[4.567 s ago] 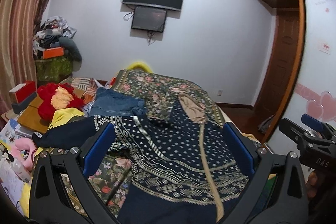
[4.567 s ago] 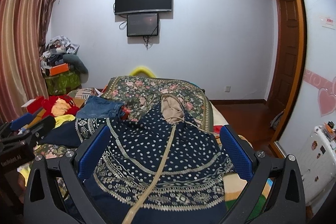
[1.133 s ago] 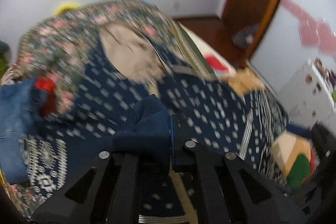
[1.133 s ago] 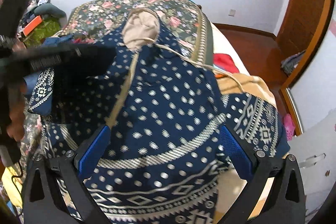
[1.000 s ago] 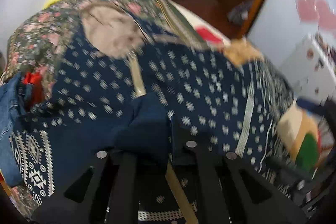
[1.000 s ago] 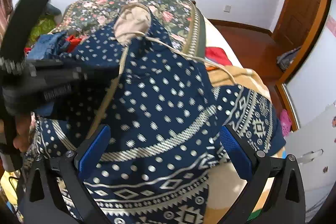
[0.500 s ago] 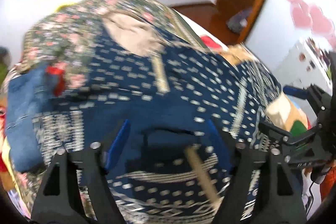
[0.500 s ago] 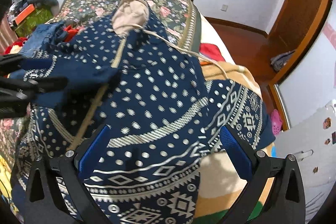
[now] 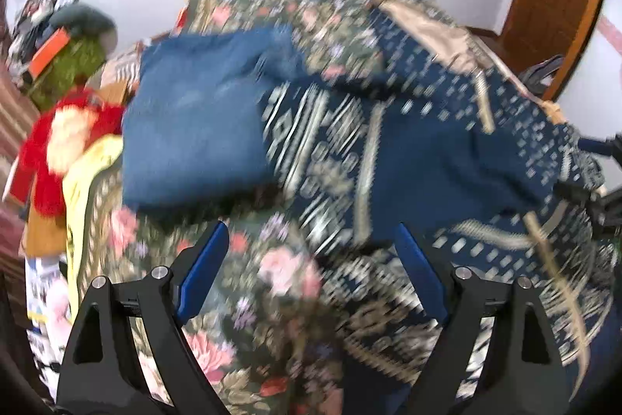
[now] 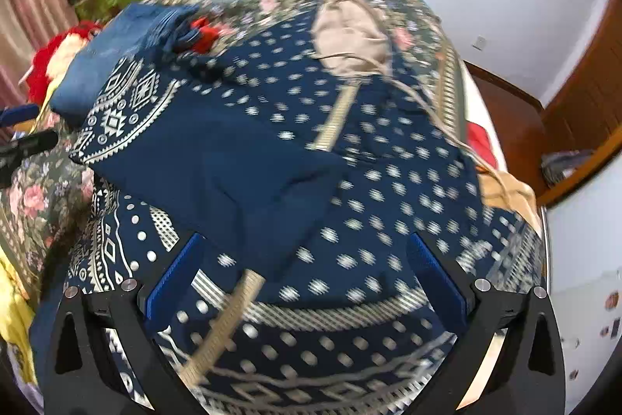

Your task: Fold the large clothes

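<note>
My left claw has just been opening; its jaws now stand wide apart over the floral bedspread, nothing between them. My right claw is spread wide too, gripping nothing, above the robe. The navy patterned robe lies flat on the bed, hood toward the far wall, one sleeve folded across its front. Folded jeans lie just left of it. Left view is blurred.
</note>
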{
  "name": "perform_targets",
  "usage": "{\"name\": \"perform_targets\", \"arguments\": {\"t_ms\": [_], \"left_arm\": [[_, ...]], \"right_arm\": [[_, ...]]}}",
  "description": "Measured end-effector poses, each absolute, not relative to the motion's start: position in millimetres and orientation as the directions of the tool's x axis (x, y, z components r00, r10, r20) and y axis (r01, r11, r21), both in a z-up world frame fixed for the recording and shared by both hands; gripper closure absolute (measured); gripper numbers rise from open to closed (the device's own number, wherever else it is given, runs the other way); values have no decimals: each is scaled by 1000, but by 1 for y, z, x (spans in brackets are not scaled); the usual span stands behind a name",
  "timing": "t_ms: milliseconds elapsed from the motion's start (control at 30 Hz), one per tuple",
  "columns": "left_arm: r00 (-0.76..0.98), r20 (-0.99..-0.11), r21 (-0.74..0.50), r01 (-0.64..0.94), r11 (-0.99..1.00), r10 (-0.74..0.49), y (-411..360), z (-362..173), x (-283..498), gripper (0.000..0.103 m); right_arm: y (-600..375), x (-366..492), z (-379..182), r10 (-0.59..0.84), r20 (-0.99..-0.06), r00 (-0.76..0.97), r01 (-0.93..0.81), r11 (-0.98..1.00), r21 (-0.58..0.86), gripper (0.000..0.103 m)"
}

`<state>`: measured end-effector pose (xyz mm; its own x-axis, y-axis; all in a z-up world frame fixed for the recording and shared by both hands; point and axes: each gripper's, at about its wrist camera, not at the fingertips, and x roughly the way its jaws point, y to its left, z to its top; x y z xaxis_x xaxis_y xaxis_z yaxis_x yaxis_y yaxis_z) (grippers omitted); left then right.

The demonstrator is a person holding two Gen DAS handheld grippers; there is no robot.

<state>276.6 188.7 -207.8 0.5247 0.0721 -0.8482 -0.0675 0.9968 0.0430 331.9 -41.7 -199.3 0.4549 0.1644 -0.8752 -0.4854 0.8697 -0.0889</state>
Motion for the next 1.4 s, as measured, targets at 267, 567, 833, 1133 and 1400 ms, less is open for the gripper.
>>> {"name": "perform_targets", "arguments": {"t_ms": [267, 567, 833, 1133, 1400], "left_arm": [[447, -894, -10, -112, 994, 41, 200, -268, 279, 16], [453, -890, -70, -239, 968, 47, 214, -295, 309, 16], [479, -872, -38, -269, 962, 100, 217, -287, 313, 16], [487, -859, 16, -279, 960, 156, 210, -276, 309, 16], [465, -867, 8, -347, 938, 180, 220, -284, 315, 16]], "right_arm": [[-16, 355, -229, 135, -898, 419, -502, 859, -106, 20], [0, 380, -258, 137, -935, 327, -506, 861, -51, 60], [-29, 390, -220, 236, -871, 432, -423, 905, 35, 90], [-90, 397, -150, 268, -765, 586, -287, 951, 114, 95], [-130, 387, -187, 242, -808, 537, -214, 966, 148, 96]]}}
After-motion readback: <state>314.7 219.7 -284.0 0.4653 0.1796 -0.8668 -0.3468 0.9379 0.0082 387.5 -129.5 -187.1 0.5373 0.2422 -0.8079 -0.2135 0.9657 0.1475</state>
